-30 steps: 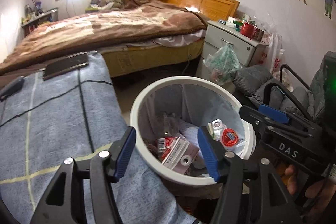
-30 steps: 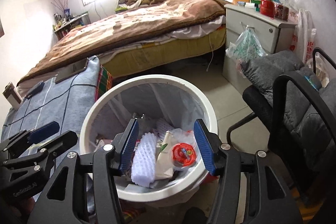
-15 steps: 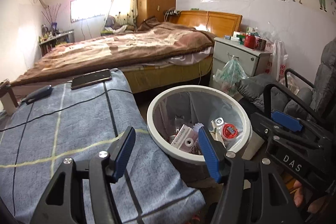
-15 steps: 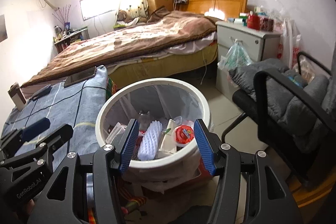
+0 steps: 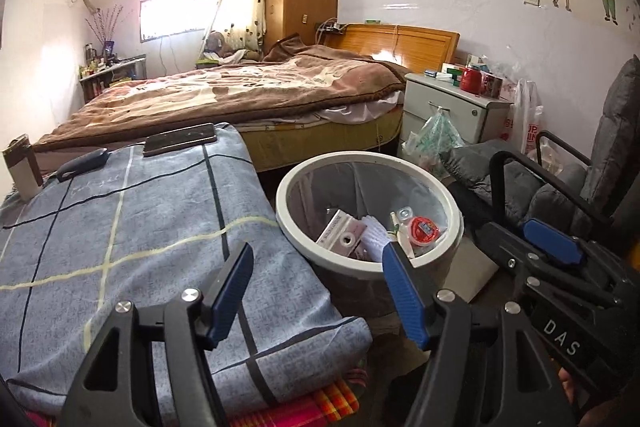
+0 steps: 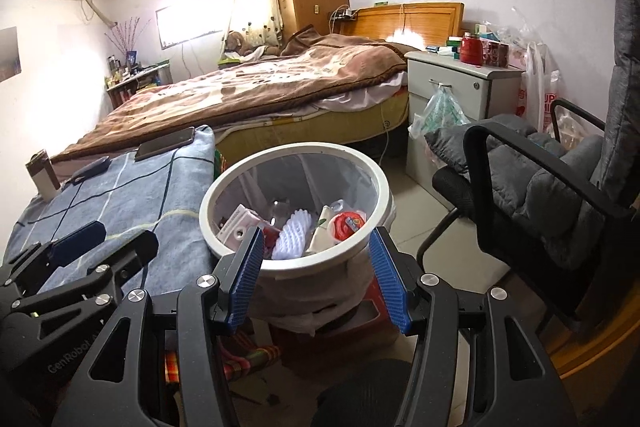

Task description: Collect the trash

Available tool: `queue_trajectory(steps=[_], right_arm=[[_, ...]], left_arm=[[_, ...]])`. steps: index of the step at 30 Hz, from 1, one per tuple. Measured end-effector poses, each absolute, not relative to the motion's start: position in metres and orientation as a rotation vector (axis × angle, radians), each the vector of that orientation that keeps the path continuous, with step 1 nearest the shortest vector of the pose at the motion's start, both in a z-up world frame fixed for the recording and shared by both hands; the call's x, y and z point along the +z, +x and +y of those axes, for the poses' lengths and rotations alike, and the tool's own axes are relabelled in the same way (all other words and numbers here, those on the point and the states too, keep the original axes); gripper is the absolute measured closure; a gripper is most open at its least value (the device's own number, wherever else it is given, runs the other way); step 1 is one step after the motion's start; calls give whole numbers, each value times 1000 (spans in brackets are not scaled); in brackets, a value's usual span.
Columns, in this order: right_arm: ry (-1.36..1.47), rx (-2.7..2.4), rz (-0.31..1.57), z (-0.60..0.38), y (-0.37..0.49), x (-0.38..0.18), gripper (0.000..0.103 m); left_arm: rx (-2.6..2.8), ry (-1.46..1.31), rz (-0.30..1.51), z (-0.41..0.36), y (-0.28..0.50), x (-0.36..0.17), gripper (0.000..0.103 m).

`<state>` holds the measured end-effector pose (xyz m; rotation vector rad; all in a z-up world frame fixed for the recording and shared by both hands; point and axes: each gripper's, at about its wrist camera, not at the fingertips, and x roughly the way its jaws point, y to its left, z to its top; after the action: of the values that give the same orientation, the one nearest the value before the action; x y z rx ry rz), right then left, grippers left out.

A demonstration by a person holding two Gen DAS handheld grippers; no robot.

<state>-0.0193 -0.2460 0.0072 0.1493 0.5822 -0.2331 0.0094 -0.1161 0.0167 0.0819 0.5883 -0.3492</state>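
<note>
**White bin holds the rubbish, both grippers empty**

White-rimmed and lined with a clear bag, the trash bin [image 6: 294, 203] stands on the floor between the blue checked cloth [image 5: 120, 227] and the grey armchair [image 6: 560, 187]. Inside lie a pink-and-white carton [image 6: 240, 223], a white foam net sleeve [image 6: 292, 235] and a red-lidded cup [image 6: 346, 225], so a good part of the collecting looks done.

Neither tool carries anything. The left gripper [image 5: 320, 295] has its jaws opening with nothing between them; the right gripper [image 6: 318, 279] stands wide and bare, hanging short of the bin.

On the cloth I see only a phone [image 5: 180, 139] and a dark case [image 5: 82, 163], hardly rubbish. Whether scraps remain on the floor I cannot tell: the grippers' own frames block the near ground, and the bin's depths are murky.
</note>
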Motion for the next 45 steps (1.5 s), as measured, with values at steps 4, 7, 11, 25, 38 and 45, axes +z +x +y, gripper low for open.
queue_trajectory(steps=[4, 7, 11, 25, 38, 45], right_arm=[[152, -238, 581, -247, -21, 6, 47], [152, -245, 573, -247, -24, 6, 47], [156, -251, 572, -246, -26, 6, 47], [155, -248, 578, -243, -26, 5, 47], [154, -253, 580, -244, -27, 7, 47], [156, -253, 579, -244, -28, 7, 47]], left_arm=[[-335, 90, 590, -117, 4, 14, 34], [-333, 86, 592, -117, 5, 14, 34], [-332, 89, 592, -116, 4, 13, 34], [-326, 83, 593, -112, 5, 12, 34], [-325, 83, 593, -111, 5, 13, 34], [-316, 85, 593, -111, 6, 14, 34]])
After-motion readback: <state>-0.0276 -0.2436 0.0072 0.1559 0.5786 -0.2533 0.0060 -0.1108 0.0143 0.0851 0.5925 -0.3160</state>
